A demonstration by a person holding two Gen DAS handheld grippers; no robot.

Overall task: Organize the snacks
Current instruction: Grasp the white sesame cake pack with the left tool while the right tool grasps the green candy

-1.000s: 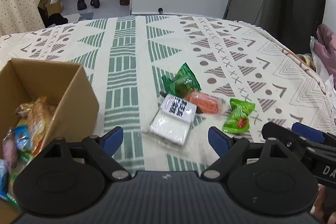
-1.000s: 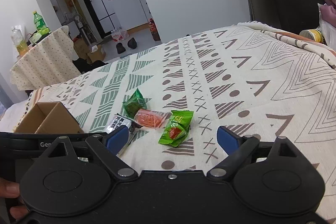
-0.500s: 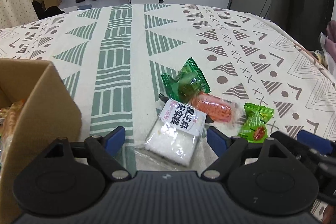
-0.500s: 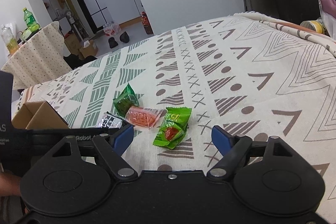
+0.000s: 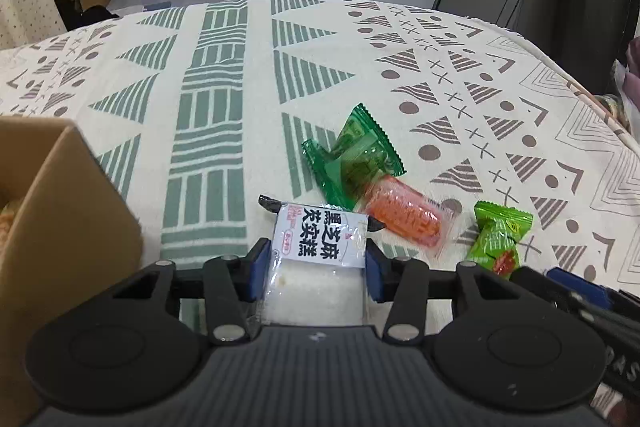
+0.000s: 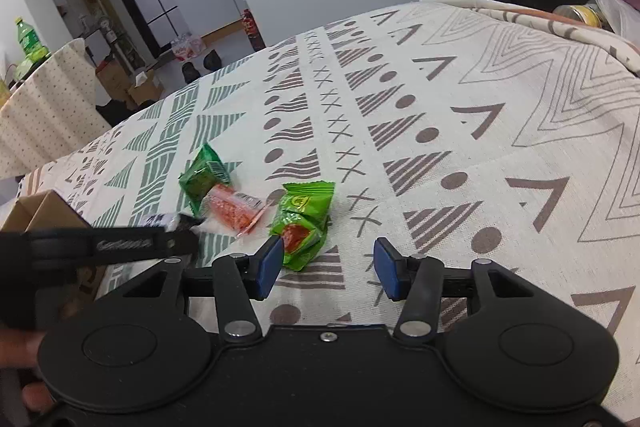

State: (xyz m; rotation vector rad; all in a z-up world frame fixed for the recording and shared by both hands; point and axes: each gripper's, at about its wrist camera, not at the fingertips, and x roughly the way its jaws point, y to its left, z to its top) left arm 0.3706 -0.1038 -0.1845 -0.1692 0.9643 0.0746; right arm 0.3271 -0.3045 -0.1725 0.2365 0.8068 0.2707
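Four snacks are seen on a worktop covered by a cream cloth (image 5: 224, 75) patterned in green and brown: one white sesame-cake packet (image 5: 320, 255) pinched between the left gripper (image 5: 316, 263) jaws, one dark green packet (image 5: 352, 159), one orange packet (image 5: 404, 215), one light green packet (image 6: 304, 219) just ahead of the right gripper (image 6: 328, 267), whose jaws are parted and empty. One cardboard box (image 5: 60, 211) is set at the left edge.

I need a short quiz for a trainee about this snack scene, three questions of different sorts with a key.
1. True or false: the left tongs are shut on the white packet.
2. Which snack lies nearest the right tongs? A) orange packet B) light green packet C) dark green packet
3. Fill in: the box is made of ____.

Key: 1 true; 2 B; 3 cardboard.
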